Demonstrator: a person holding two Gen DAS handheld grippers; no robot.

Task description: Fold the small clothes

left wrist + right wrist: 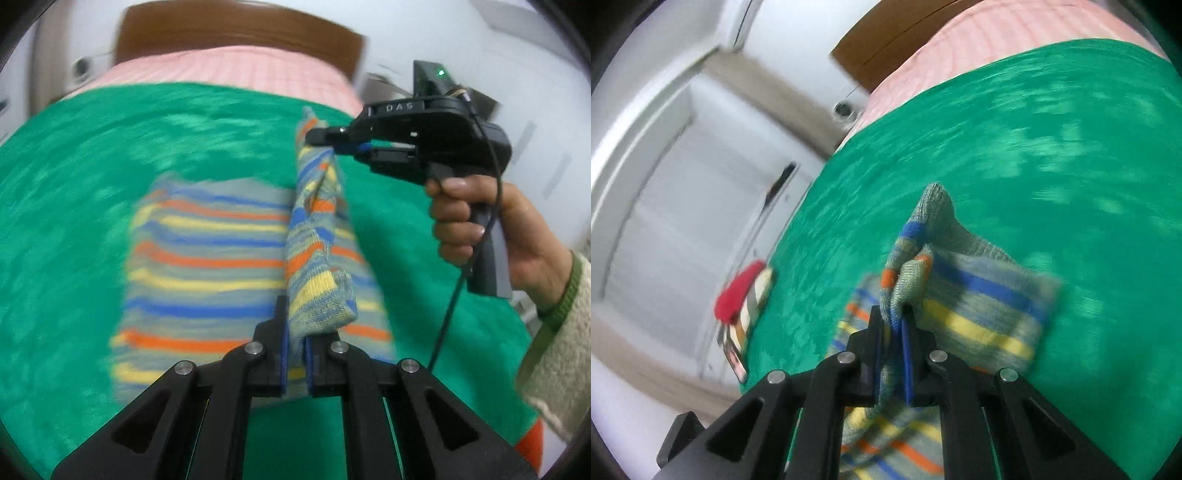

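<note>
Basically both jaws pinched tight on the striped knit garment (207, 258), left gripper (294, 350) at the near edge, right gripper (332, 146) at the far, holding that side lifted off the green blanket (74, 184), probably to fold it over.

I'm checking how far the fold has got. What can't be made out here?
- Striped garment: type unclear; motion blur, left claw covers its near edge.
- Red item, right wrist view: blurred, unidentifiable.
- Right claw fingertips: buried in cloth.
</note>
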